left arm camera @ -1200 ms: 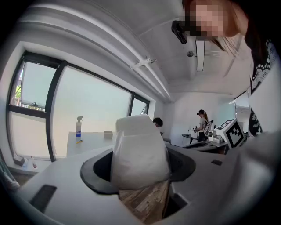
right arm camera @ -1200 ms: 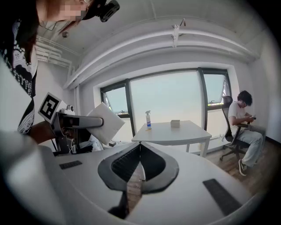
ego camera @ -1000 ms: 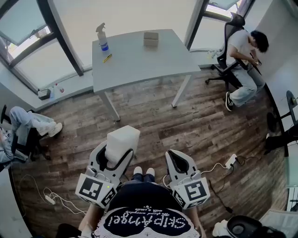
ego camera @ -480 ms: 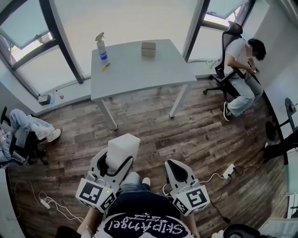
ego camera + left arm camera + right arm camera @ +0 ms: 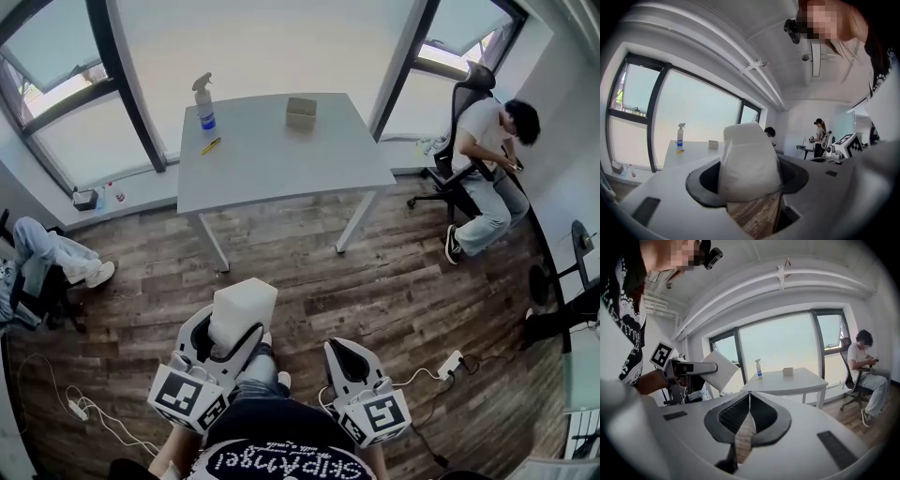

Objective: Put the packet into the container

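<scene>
Packet [image 5: 244, 314], white and puffy, is sitting clamped between the jaws of the left gripper [image 5: 228, 336] over the wood floor [image 5: 403, 267], well apart from the container [image 5: 301, 112] standing near the far edge of the table [image 5: 281, 164], likely for carrying there, while the right gripper [image 5: 348, 354] is hanging pinched together, empty.

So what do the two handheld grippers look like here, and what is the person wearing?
Both the left gripper and right gripper have light grey shells, black ribbed jaw pads and a white cube with black square markers. The person wears a black top with white dotted lettering.
</scene>
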Action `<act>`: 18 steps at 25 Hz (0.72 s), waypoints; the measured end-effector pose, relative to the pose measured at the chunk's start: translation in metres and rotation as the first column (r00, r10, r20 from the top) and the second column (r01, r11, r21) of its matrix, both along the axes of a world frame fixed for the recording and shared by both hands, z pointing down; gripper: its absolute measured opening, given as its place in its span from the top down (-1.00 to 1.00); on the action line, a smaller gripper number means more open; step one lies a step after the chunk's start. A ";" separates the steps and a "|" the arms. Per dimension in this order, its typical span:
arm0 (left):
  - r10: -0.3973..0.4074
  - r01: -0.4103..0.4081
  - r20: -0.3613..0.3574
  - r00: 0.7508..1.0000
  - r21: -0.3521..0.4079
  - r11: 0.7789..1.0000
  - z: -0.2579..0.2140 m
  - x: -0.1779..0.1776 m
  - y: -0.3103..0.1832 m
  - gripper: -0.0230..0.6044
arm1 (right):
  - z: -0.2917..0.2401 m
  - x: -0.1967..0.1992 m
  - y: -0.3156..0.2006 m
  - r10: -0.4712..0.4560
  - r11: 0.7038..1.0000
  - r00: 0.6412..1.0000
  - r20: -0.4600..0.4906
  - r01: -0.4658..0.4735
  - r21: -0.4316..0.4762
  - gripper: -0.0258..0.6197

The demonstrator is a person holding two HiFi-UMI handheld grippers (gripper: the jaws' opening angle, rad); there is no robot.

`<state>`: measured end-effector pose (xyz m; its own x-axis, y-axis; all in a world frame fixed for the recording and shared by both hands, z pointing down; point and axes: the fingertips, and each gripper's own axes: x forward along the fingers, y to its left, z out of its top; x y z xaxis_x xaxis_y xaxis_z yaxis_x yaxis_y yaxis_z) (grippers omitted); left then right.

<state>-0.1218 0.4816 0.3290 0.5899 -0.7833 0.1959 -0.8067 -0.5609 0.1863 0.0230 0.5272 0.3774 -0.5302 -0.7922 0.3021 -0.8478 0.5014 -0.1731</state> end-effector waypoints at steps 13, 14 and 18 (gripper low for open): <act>0.068 -0.063 -0.083 0.994 0.058 0.996 -0.032 -0.011 -0.083 0.06 | -0.029 -0.035 -0.086 0.005 0.998 1.000 -0.023 -0.004 0.060 0.87; 0.073 -0.067 -0.081 0.994 0.067 0.995 -0.034 -0.014 -0.089 0.06 | -0.028 -0.038 -0.090 0.009 0.998 1.000 -0.024 -0.007 0.055 0.87; 0.079 -0.069 -0.103 0.992 0.093 0.993 -0.039 -0.030 -0.109 0.07 | -0.025 -0.050 -0.108 0.018 0.999 1.000 -0.023 -0.017 0.052 0.87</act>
<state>-0.1516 0.3724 0.2896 0.6606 -0.7483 0.0604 -0.7407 -0.6365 0.2151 -0.0267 0.4188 0.3523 -0.5093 -0.8162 0.2729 -0.8600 0.4940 -0.1277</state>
